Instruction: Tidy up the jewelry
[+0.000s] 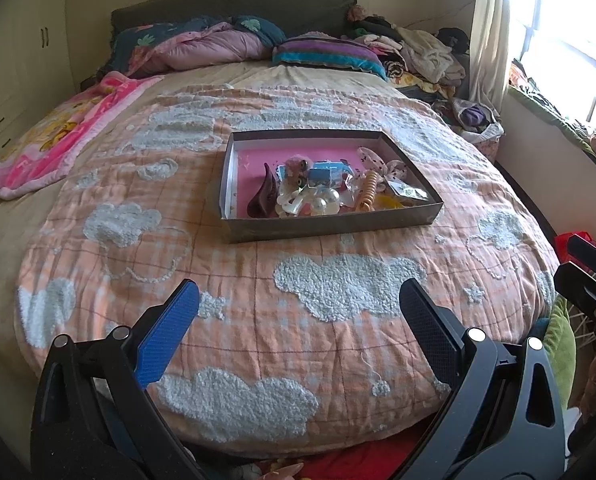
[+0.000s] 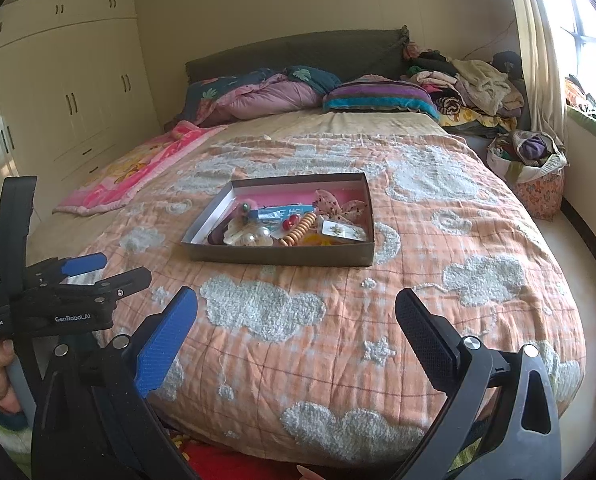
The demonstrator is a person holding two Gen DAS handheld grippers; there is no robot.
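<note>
place: home bedroom
bed: wide bed with dark grey padded headboard [image 2: 298, 54], fills most of the room
cover: peach checked quilt with fluffy white cloud patches [image 2: 338, 320], pink cartoon blanket [image 2: 138, 176] at left edge of the bed
head end: striped purple-teal pillow [image 2: 378, 96], bunched pink duvet [image 2: 266, 100]
storage: cream built-in wardrobe with dark handles [image 2: 70, 92] on left wall
clutter: heap of loose clothes [image 2: 470, 84] at right head corner
window: cream curtain [image 2: 542, 60], daylight

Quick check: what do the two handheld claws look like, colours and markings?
Both match: black frames with silver pivot bolts, one blue textured finger pad and one black. Left claw, right claw. Seen from the right wrist view, the left claw's body carries white "GenRobot.AI" and "Data Acquisition System" lettering. No cables visible.
</note>
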